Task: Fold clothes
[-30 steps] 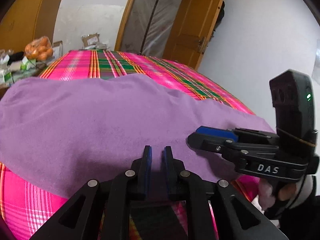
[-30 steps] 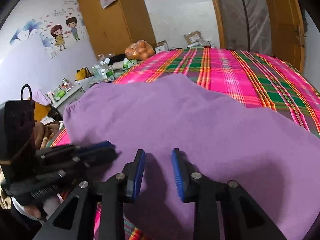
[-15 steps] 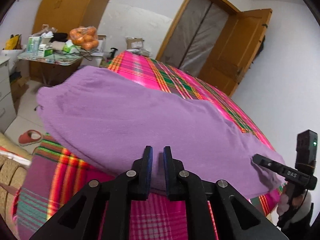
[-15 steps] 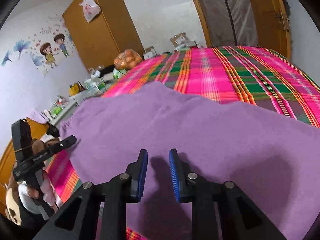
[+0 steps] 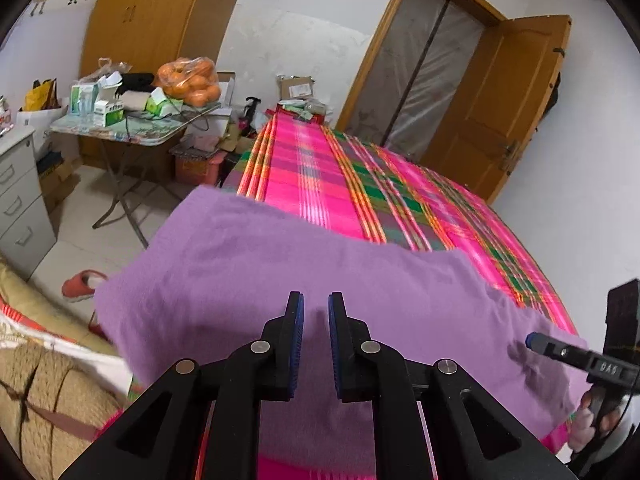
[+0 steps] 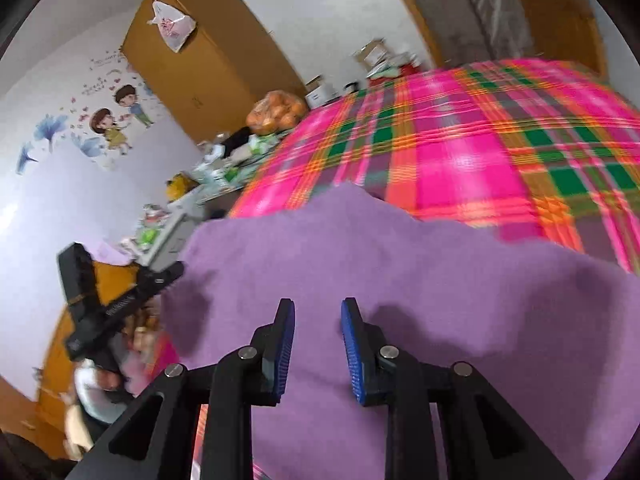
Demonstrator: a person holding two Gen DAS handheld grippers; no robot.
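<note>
Item one, the purple cloth (image 5: 280, 264): we find it spread wide across the near end of the bed, one long edge towards us and one corner reaching out past the bed's side above the floor. Item two, the left gripper (image 5: 316, 308): its blue-lined jaws stand almost together with only a narrow slit between them. Purple fabric fills that slit, and in the right wrist view its tip sits at the cloth's left corner, so we list it as pinching the cloth. Item three, the right gripper (image 6: 318, 312): its jaws stand further apart and are opening, with the cloth between them. In the left wrist view creases gather in the fabric at its tip, so we read it as gripping the cloth's right end. Item four, the plaid bed cover (image 5: 320, 184): pink, green and orange, it lies bare beyond the cloth. Item five, surroundings: a folding table (image 5: 120, 132) beside the bed carries boxes and a bag of oranges (image 5: 192, 80). A wooden wardrobe (image 5: 160, 12) stands behind it. A grey drawer unit (image 5: 16, 200) stands at the left, with a red slipper (image 5: 82, 284) on the tiled floor nearby. A wooden door (image 5: 508, 104) stands open at the right. Cartoon wall stickers (image 6: 116, 120) show in the right wrist view, which is blurred.
</note>
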